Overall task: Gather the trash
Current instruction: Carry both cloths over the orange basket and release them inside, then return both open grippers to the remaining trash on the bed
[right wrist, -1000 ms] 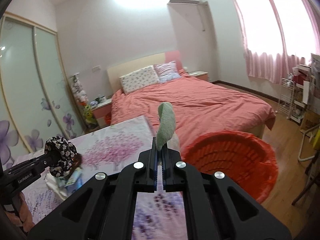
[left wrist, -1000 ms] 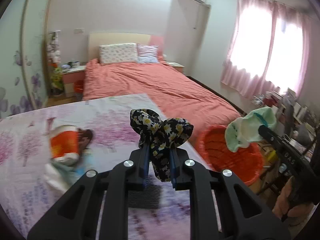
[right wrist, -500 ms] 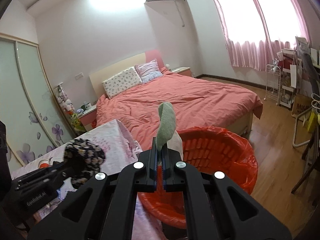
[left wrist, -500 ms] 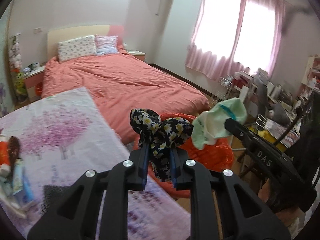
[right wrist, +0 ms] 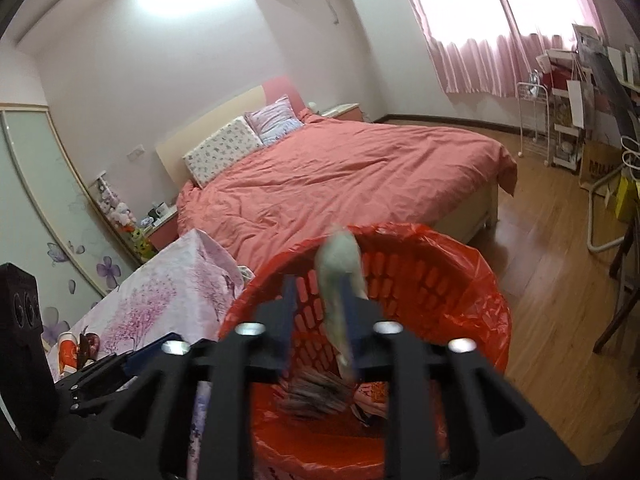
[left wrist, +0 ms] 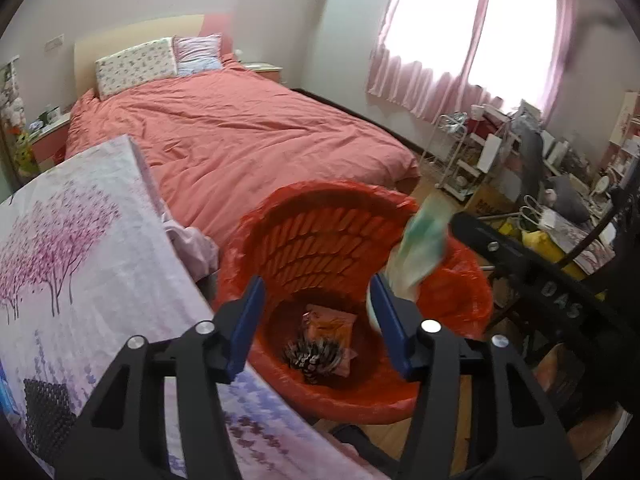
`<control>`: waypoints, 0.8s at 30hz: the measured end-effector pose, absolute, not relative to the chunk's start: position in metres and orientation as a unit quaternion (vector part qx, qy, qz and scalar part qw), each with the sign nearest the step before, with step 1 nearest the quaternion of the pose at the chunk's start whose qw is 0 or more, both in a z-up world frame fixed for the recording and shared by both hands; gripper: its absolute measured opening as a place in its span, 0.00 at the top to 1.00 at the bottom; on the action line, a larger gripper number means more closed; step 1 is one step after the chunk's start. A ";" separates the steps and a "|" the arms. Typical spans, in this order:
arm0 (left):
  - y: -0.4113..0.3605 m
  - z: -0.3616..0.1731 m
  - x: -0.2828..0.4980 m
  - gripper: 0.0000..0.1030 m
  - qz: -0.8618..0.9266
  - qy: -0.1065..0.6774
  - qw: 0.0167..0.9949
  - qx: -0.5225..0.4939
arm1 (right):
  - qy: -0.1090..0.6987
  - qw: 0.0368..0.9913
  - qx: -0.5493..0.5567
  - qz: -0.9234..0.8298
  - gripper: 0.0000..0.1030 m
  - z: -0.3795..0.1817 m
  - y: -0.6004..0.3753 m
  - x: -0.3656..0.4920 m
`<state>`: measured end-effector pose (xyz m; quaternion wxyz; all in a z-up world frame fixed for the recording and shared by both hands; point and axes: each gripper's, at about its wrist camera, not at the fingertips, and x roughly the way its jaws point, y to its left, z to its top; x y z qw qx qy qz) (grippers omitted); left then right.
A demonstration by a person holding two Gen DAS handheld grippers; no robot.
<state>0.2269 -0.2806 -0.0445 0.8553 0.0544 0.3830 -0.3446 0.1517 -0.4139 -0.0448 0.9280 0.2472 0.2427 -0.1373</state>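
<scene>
Item: left hand-held gripper (left wrist: pixel 318 322) — jaws spread wide, nothing between them, poised directly over the bin (left wrist: pixel 460 300). Floral cloth (left wrist: pixel 318 354) lies at the bin bottom beside an orange wrapper (left wrist: pixel 330 320); blurred, detail uncertain.

Item: right hand-held gripper (right wrist: pixel 320 312) — jaws parted above the bin mouth. Green cloth (right wrist: pixel 340 280) sits between them, motion-blurred; contact with either finger cannot be settled, though the gap looks too wide for a grip. In the left view the same cloth (left wrist: pixel 420 248) hangs at the bin's far rim, over the opening.

Item: bin — red liner, stands on the floor between the counter (left wrist: pixel 80 260) and the bed (left wrist: pixel 240 140).

Item: cup (right wrist: pixel 68 354) — red and white, on the counter near its far edge, well apart from the bin.

Step in hand, as judged: deposit of two cloth pieces; left load already in, right load at the point of release.

Next move calls for: confirming the green cloth clears the rim and lands inside — then swinging both grippers to the counter for remaining litter, the cup likely first.
</scene>
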 end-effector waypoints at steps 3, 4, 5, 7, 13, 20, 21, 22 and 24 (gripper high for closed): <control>-0.272 -0.048 0.230 0.42 -0.331 0.386 0.859 0.056 | 0.248 0.926 0.243 -0.149 0.61 -0.047 -0.413 0.151; -0.269 -0.049 0.231 0.41 -0.325 0.386 0.861 0.058 | 0.250 0.925 0.241 -0.153 0.60 -0.046 -0.411 0.150; -0.265 -0.049 0.231 0.40 -0.319 0.384 0.864 0.061 | 0.252 0.925 0.239 -0.156 0.60 -0.046 -0.411 0.151; -0.256 -0.048 0.230 0.37 -0.308 0.380 0.870 0.066 | 0.254 0.925 0.230 -0.161 0.58 -0.044 -0.406 0.151; -0.216 -0.043 0.221 0.33 -0.275 0.367 0.885 0.077 | 0.258 0.932 0.195 -0.160 0.54 -0.033 -0.385 0.150; -0.150 -0.035 0.214 0.33 -0.227 0.365 0.901 0.064 | 0.269 0.940 0.164 -0.131 0.54 -0.023 -0.350 0.155; -0.141 -0.034 0.213 0.33 -0.220 0.364 0.903 0.061 | 0.270 0.941 0.159 -0.125 0.54 -0.022 -0.343 0.155; -0.131 -0.033 0.212 0.33 -0.210 0.363 0.906 0.059 | 0.271 0.942 0.156 -0.120 0.54 -0.021 -0.337 0.156; -0.108 -0.030 0.211 0.33 -0.192 0.363 0.910 0.051 | 0.273 0.943 0.152 -0.111 0.54 -0.020 -0.327 0.155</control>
